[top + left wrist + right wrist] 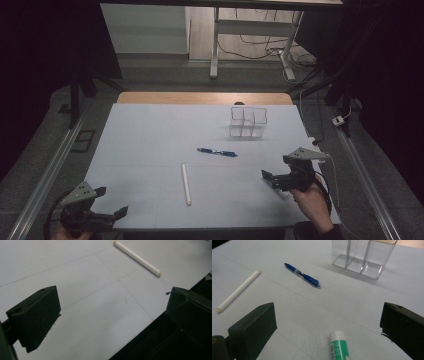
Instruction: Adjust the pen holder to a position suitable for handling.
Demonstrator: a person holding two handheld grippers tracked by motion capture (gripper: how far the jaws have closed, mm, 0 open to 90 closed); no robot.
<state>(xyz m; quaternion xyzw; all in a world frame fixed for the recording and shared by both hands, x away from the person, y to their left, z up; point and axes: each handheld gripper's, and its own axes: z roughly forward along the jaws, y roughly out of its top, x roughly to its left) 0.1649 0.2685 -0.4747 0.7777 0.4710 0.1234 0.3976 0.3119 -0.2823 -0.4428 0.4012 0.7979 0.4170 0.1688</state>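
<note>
right gripper view: jaws apart over glue stick (pixel 339 346); left gripper (pixel 110 202) jaws apart at table edge (pixel 200 229).

1. Left gripper (pixel 111 202): black body with two black block-shaped jaws. A grey three-cornered plate with small dark holes sits on top. A dark cable loops from its rear.
2. Left gripper, own view (pixel 112 312): jaws are matte black, blocky and chamfered. The left jaw carries two small round recesses on its upper face. The right jaw has a ridged, moulded outer shell.
3. Right gripper (pixel 270 178): black housing, grey three-cornered plate on top, and a thin pale cable trailing from the rear.
4. Right gripper, own view (pixel 328 322): dark, greenish-black rectangular jaws, each with a small hole near the top edge.
5. Person: a dark sleeve cuff at the right wrist.
</note>
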